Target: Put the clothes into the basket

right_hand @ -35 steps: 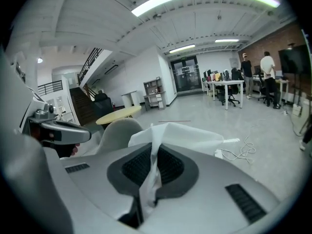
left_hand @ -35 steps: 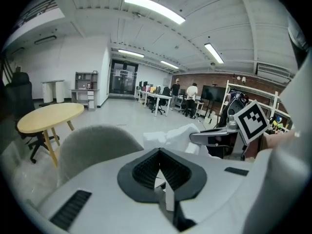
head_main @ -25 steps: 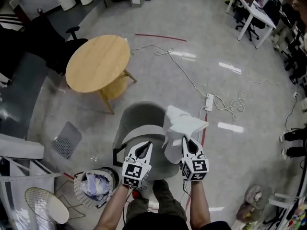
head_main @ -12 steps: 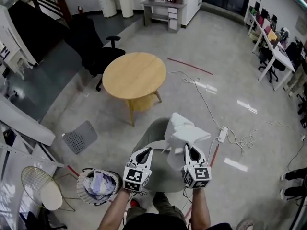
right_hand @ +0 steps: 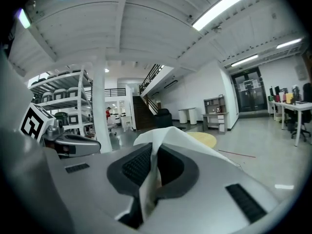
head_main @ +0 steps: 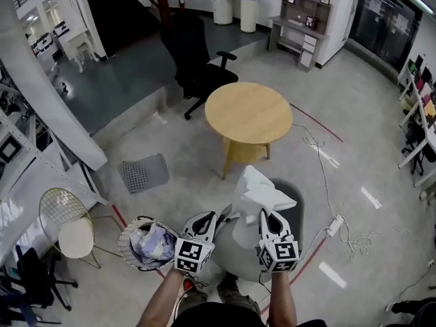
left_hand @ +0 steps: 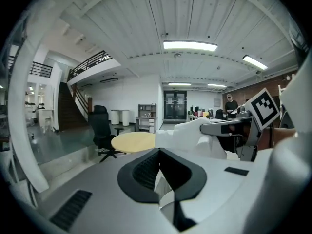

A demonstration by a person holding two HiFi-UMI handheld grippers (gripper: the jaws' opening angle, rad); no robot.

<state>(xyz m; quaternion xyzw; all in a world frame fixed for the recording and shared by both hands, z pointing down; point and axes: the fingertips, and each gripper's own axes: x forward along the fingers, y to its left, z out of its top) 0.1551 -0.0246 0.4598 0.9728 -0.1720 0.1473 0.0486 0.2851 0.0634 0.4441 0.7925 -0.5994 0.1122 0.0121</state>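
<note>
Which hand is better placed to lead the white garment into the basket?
Left: the left tongs are nearest the basket, on that side; the right tongs grip the white garment farther away.

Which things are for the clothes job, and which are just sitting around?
For the job: white cloth, held by left gripper and right gripper; basket.
Just sitting around: round table, black office chair, wire chair, floor mat.

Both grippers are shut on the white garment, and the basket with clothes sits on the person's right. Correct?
No: the head view shows the basket on the person's left. The left gripper and right gripper are both shut on the white garment, and the basket holds clothes.
</note>
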